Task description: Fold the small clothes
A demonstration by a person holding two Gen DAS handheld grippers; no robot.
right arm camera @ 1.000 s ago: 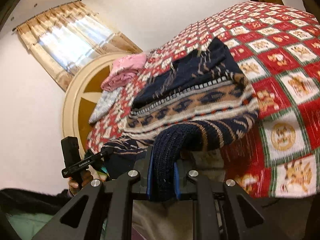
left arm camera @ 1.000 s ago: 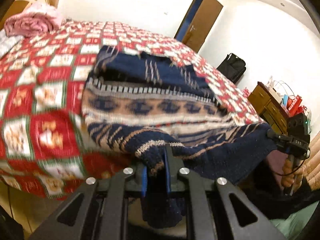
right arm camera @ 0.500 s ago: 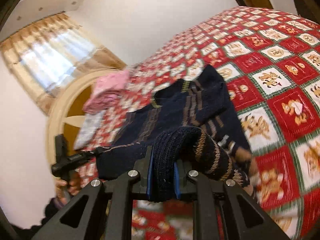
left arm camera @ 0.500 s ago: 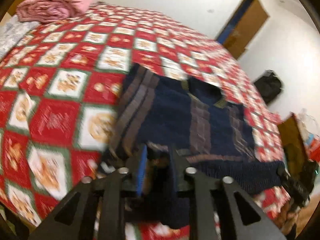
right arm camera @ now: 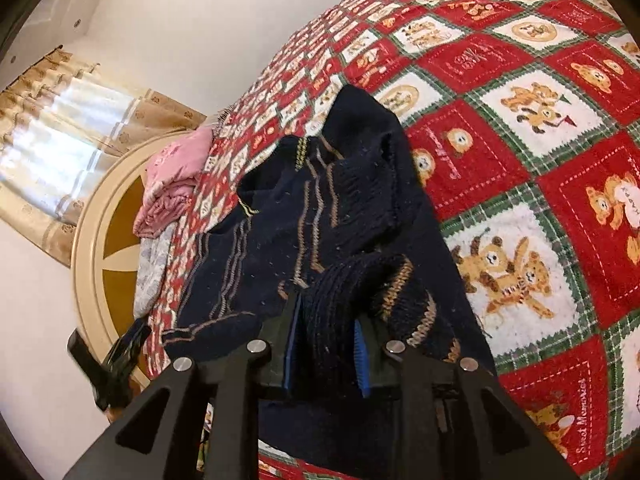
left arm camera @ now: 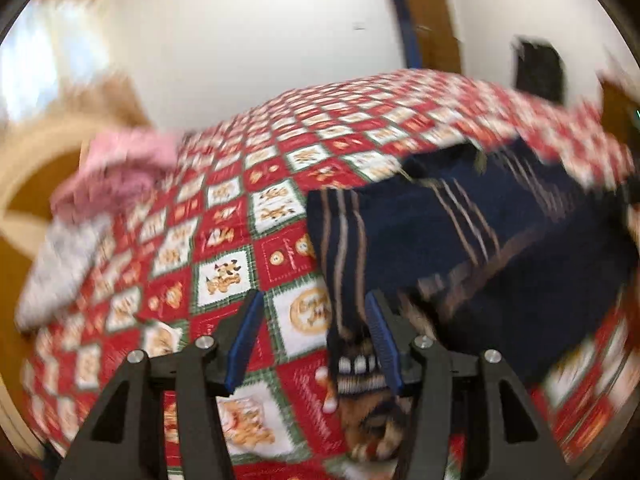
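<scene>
A navy knitted sweater with tan stripes lies folded over on the red patchwork bedspread. My right gripper is shut on a bunched hem of the sweater. In the blurred left wrist view the sweater lies to the right. My left gripper is open, its blue pads wide apart; the sweater's edge hangs just inside the right pad, not clamped. The left gripper also shows at the lower left of the right wrist view.
A folded pink blanket and a pale pillow lie at the head of the bed by the round headboard. A curtained window is behind. A brown door and a black bag are beyond the bed.
Both grippers carried the sweater's bottom half up over its top half. My left gripper has opened and let go of the hem; the right still clamps it.
</scene>
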